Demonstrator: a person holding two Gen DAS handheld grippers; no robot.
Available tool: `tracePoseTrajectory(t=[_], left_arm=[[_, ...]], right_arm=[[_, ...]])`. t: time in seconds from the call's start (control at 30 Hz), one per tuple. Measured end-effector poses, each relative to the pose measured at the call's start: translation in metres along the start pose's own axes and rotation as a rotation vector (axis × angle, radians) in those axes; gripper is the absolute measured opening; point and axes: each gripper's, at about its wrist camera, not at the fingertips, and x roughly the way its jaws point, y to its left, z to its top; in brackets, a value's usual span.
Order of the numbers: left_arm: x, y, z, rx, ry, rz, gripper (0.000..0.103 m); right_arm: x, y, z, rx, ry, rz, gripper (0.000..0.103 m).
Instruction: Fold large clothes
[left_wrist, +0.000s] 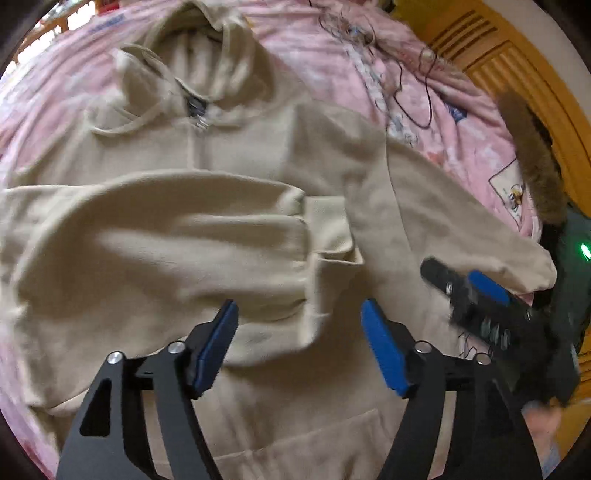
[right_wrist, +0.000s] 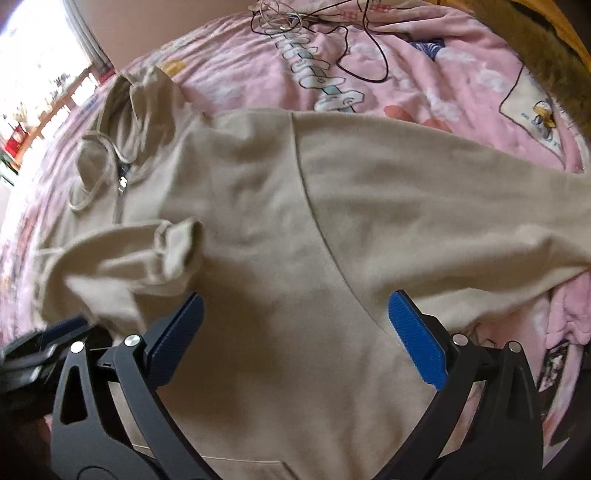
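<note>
Sleeve laid across the hoodie (left_wrist: 236, 147)!
Both hand-held grippers, left (left_wrist: 299, 347) and right (right_wrist: 295, 339), hung wide open, empty, lower frame.

You see a pink printed bedspread (right_wrist: 424, 92) spread wide, a bright window (right_wrist: 33, 70) at ten o'clock, orange slatted wood (left_wrist: 491, 62) at two.

Hoodie (left_wrist: 229, 155) plain beige, dark neck label. Bedspread (right_wrist: 424, 74) pink, cartoon prints. Gripper pads (right_wrist: 417, 339) blue, arms black. Cable (right_wrist: 354, 55) black.
</note>
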Motion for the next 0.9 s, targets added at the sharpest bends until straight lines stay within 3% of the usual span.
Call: tracePoseTrajectory(t=[0.07,0.2,0.27,0.37,0.47,0.6,0.67,0.7,0.77,0.83,0.9], left_arm=[[-0.021,0.014,-0.005,-0.002,-0.041,0.07,0.075],[-0.04,0.065,-0.01,0.003,-0.104,0.354,0.08],[-0.033,0.101,-0.012,-0.028,-0.083,0.448,0.08],[-0.015,0.146,-0.014,-0.095,-0.041,0.52,0.08],[0.004,0.174,-0.018,-0.155,0.008,0.522,0.078],[0.027,0.19,-0.03,-0.198,0.073,0.494,0.078],[0.029,0.188,-0.037,-0.188,0.076,0.497,0.078],[0.029,0.186,-0.042,-0.175,0.076,0.5,0.078],[0.03,0.186,-0.049,-0.168,0.084,0.494,0.079],[0.03,0.189,-0.056,-0.168,0.09,0.484,0.081],[0.03,0.192,-0.06,-0.158,0.087,0.479,0.083]], right_arm=[[0.005,0.003,0.009,0.042,0.036,0.096,0.098],[0.032,0.013,0.023,0.174,0.181,0.269,0.098],[0.035,0.022,0.026,0.187,0.193,0.282,0.098],[0.037,0.047,0.03,0.114,0.213,0.211,0.098],[0.043,0.072,0.028,0.026,0.249,0.139,0.098],[0.065,0.102,0.011,-0.123,0.328,-0.038,0.095],[0.072,0.106,0.001,-0.17,0.344,-0.113,0.072],[0.075,0.104,-0.006,-0.179,0.362,-0.133,0.066],[0.08,0.092,-0.018,-0.141,0.398,-0.13,0.047],[0.077,0.079,-0.023,-0.082,0.385,-0.082,0.038],[0.071,0.067,-0.025,-0.034,0.368,-0.052,0.037]])
